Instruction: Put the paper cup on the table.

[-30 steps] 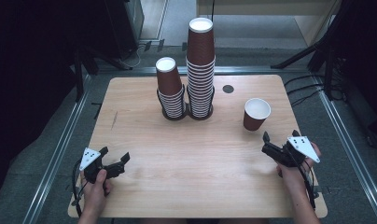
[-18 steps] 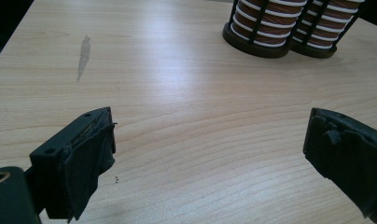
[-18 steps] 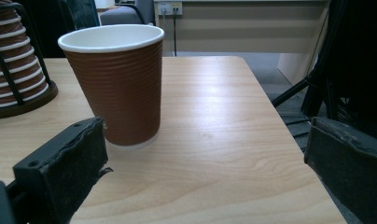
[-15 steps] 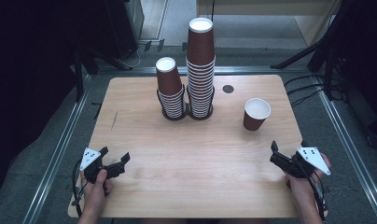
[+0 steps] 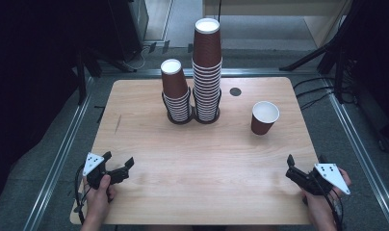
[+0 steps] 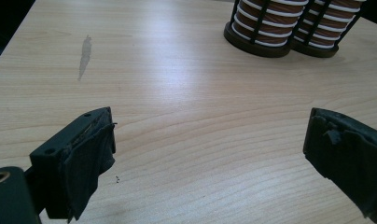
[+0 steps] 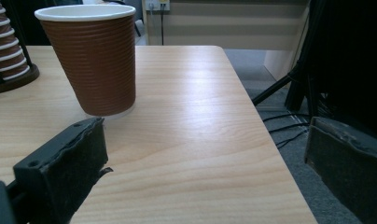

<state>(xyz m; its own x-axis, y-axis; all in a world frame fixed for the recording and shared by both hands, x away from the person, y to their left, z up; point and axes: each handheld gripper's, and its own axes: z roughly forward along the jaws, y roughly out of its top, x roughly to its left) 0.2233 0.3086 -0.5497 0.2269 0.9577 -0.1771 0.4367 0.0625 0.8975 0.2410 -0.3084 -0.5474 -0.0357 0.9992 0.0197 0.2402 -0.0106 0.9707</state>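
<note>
High view: a pale wooden surface (image 5: 202, 159) carries two stacks of upside-down brown paper cups in black wire holders at its far middle, a short stack (image 5: 176, 96) touching a tall stack (image 5: 207, 72) on its right. A single brown cup (image 5: 265, 117) stands upright and alone to the right of the tall stack, well apart from it, with a small dark hole (image 5: 235, 91) in the surface between them, farther back. The left gripper (image 5: 116, 171) rests low at the near left edge, well in front of the stacks, its jaws apart and empty. The right gripper (image 5: 291, 169) sits at the near right edge, in front of the single cup and a little to its right, jaws also apart and holding nothing

Left gripper view: the two black padded jaws stand wide over bare wood, and the bases of both cup stacks (image 6: 280, 28) show far ahead

Right gripper view: the single cup (image 7: 91, 58) stands upright ahead, towards the left jaw, not centred between the wide-open jaws

The step in hand looks like a reach for the single cup. To do it well, the right gripper should swing left until the cup sits midway between its jaws, approach level at mid-height, and close gently, since thin paper walls will likely crush or tip under a hard or off-centre squeeze
</note>
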